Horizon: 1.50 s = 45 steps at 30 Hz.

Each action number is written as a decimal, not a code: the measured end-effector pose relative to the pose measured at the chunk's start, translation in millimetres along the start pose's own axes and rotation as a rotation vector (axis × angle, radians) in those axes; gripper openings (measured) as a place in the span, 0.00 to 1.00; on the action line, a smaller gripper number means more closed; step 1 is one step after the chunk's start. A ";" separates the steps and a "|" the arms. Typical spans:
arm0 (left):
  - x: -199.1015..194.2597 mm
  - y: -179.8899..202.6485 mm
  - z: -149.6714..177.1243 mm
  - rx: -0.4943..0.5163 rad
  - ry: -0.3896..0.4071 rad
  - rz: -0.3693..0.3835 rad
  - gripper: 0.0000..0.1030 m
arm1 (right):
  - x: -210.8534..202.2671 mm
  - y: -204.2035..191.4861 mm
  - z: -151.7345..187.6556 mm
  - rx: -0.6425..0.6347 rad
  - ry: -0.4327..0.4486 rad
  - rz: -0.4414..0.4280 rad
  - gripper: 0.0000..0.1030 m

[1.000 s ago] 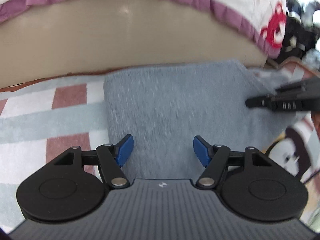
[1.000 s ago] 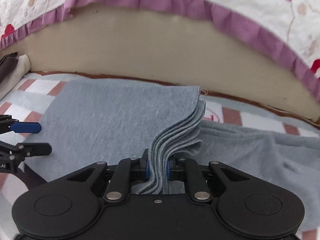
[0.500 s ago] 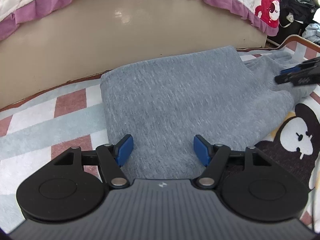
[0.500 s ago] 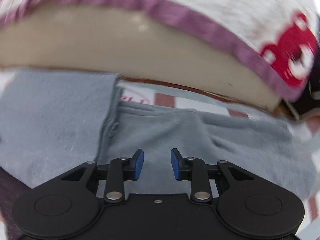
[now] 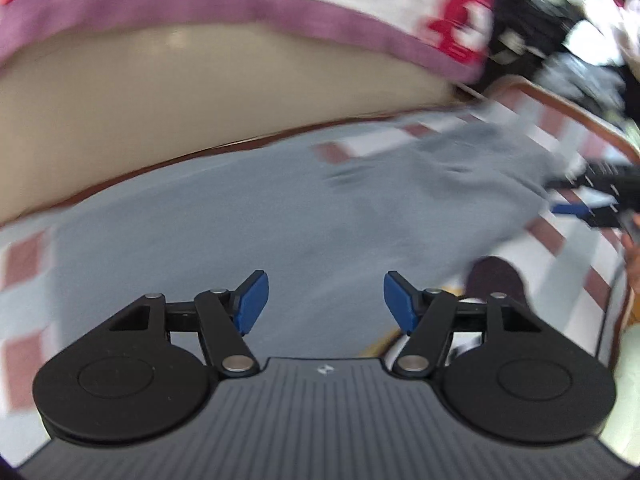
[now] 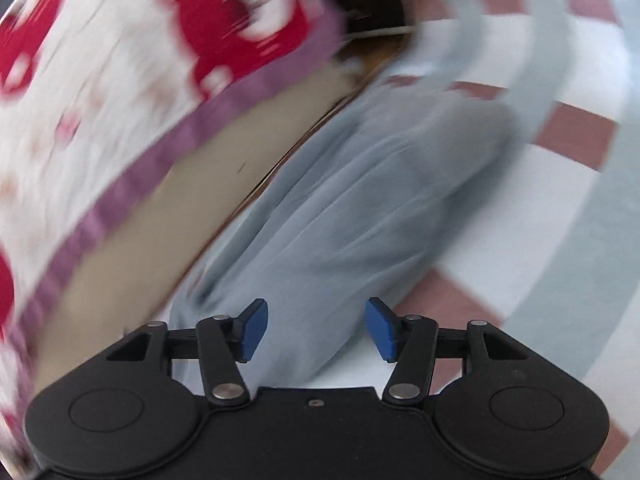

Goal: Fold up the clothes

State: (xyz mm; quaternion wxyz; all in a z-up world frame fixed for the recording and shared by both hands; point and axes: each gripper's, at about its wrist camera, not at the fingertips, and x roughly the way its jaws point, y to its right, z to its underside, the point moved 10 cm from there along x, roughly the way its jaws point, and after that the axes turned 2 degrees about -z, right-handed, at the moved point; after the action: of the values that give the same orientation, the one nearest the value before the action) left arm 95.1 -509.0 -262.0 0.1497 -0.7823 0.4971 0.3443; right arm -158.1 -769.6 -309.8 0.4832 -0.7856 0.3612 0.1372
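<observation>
Blurred views: the left claw (image 5: 326, 300) and right claw (image 6: 316, 330) both gape wide and empty above a grey garment (image 6: 360, 208) on a checked mat (image 6: 560, 184).

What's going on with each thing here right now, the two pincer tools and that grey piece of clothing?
left gripper: open, holding nothing, above the grey cloth.
right gripper: open, holding nothing, pointing along the crumpled end.
grey garment: lying on the checked mat, flat near the left gripper, its far end bunched and wrinkled; held by neither.
bedspread: hanging over the bed's side.
</observation>
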 end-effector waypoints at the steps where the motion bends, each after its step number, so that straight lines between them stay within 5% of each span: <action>1: 15.3 19.3 -8.8 0.002 -0.010 0.030 0.61 | -0.4 11.7 -7.9 0.031 0.018 0.012 0.62; 6: 85.0 107.2 -43.9 -0.034 -0.081 0.213 0.61 | 14.1 52.3 -37.2 0.138 0.069 0.021 0.62; 9: 123.2 144.6 -53.1 0.020 -0.113 0.252 0.61 | 30.4 57.8 -52.7 0.069 0.088 0.037 0.62; 14: 181.4 150.6 -69.4 0.041 -0.126 0.164 0.61 | 50.3 51.2 -79.7 -0.113 0.106 0.071 0.54; 18: 186.0 138.9 -81.4 -0.023 -0.083 0.134 0.63 | 53.8 55.0 -86.5 -0.092 0.083 0.045 0.53; 22: 190.2 138.6 -75.0 -0.049 -0.067 0.083 0.62 | 54.2 69.3 -84.5 -0.008 0.063 -0.013 0.68; 27: 193.9 151.0 -73.7 0.004 -0.072 -0.032 0.63 | 64.9 69.4 -85.9 -0.005 0.153 -0.120 0.79; 28: 193.2 150.4 -74.2 -0.013 -0.086 -0.033 0.62 | 70.8 62.4 -86.1 -0.048 0.155 -0.095 0.78; 30: 185.4 142.6 -71.7 -0.082 -0.159 -0.026 0.63 | 80.9 45.8 -85.1 -0.125 0.147 -0.049 0.47; 33: 152.4 124.5 -73.7 -0.197 -0.196 0.001 0.63 | 58.1 10.2 -85.8 -0.177 0.199 -0.090 0.37; 39: 69.7 50.2 -86.5 -0.321 -0.113 0.010 0.64 | 14.5 -75.4 -79.5 -0.360 0.263 -0.166 0.34; 42: 29.9 -8.3 -78.1 -0.403 -0.056 -0.128 0.58 | -4.3 -131.8 -69.0 -0.528 0.254 -0.197 0.33; 44: 2.0 -39.5 -69.2 -0.369 -0.038 -0.249 0.56 | -11.5 -175.6 -57.5 -0.644 0.227 -0.189 0.32; 45: -9.1 -48.6 -63.7 -0.341 -0.045 -0.250 0.56 | -16.3 -195.6 -50.5 -0.695 0.217 -0.193 0.32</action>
State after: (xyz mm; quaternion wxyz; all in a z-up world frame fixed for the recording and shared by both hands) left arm 160.3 -517.2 -215.3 0.0679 -0.8438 0.3273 0.4198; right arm -39.3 -752.6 -146.4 0.1575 -0.9432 0.2664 0.1212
